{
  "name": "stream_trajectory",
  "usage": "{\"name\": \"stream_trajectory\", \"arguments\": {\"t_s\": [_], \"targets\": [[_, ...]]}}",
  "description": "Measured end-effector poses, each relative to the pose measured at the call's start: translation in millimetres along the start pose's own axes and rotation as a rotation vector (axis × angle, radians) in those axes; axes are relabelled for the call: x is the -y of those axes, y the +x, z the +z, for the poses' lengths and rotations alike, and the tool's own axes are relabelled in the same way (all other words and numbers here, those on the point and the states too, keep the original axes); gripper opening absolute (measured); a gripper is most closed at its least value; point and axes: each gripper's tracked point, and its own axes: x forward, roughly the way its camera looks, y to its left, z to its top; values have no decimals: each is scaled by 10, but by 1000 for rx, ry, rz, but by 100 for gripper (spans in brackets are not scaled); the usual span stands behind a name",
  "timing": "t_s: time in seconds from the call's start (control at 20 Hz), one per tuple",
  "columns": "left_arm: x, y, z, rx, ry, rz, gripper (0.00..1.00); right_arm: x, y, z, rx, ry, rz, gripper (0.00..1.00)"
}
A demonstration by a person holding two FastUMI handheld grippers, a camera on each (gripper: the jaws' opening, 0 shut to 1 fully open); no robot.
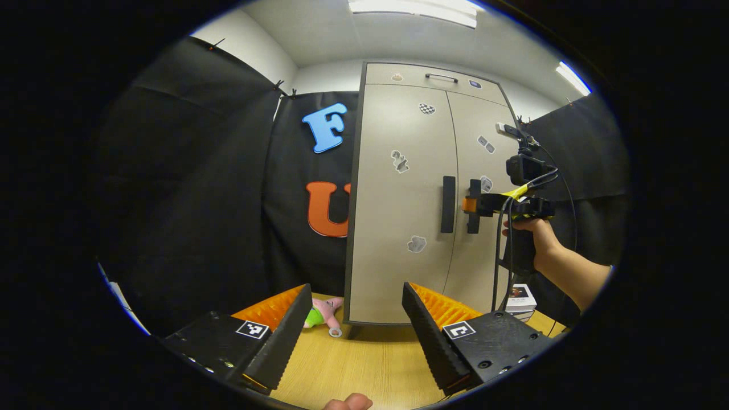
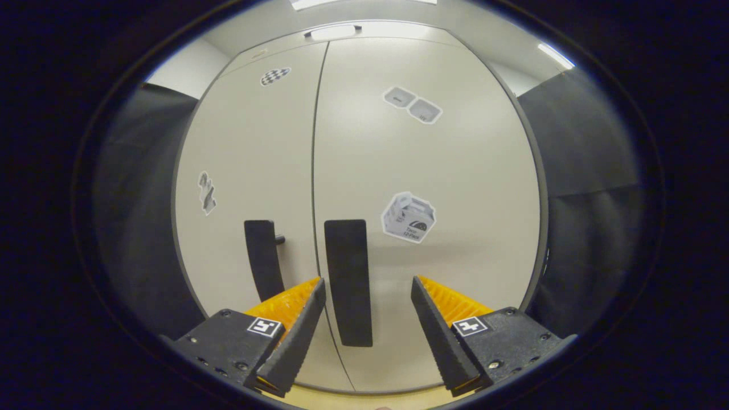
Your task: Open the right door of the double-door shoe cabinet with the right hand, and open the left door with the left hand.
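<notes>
At the far side of the wooden table (image 1: pixel 364 364), a tall beige double-door shoe cabinet (image 1: pixel 398 199) is standing upright with both doors shut, a thin seam running between them. Its left door (image 1: pixel 398 171) and right door (image 1: pixel 478 228) are each carrying a black vertical bar handle beside the seam: the left handle (image 1: pixel 448 204) and the right handle (image 1: pixel 474 206). Small stickers are dotting both door fronts. In the left gripper view, the right gripper (image 1: pixel 468 205) is reaching in from the right, held by a person's hand (image 1: pixel 532 230), with its tip sitting at the right handle; whether it is touching cannot be told from there. In the right gripper view, the right handle (image 2: pixel 348 282) is lying between the fingers of the right gripper (image 2: pixel 364 336), which are spread wide and not pressing on it. The left gripper (image 1: pixel 356 336) is hanging well back from the cabinet over the table, its fingers spread wide and holding nothing. To the left of the cabinet's foot, a small pink and green plush toy (image 1: pixel 323 312) is lying on the table. To the right of the cabinet, near the person's forearm, a small white box (image 1: pixel 519 296) is resting on the table. Black cloth is hanging on both sides of the cabinet.
</notes>
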Motion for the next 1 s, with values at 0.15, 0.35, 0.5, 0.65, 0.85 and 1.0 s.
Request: {"name": "stream_trajectory", "arguments": {"t_s": [0.15, 0.35, 0.5, 0.65, 0.85, 1.0], "targets": [[-79, 0, -25, -10, 2, 16, 95, -31, 62, -40, -17, -4, 10, 87], [-108, 40, -33, -14, -1, 19, 95, -47, 81, -26, -7, -43, 0, 60], [-71, 59, -75, -26, -3, 10, 95, -115, 85, -41, 0, -56, 27, 33], [-35, 52, -72, -27, -3, 2, 95, -122, 85, -43, 3, -47, 26, 26], [-31, 5, -86, -22, 2, 4, 95, -120, 64, -44, 5, -57, 42, 24], [24, -36, -54, -24, -5, -9, 95, -114, -6, -52, 2, -39, 76, 23]]}}
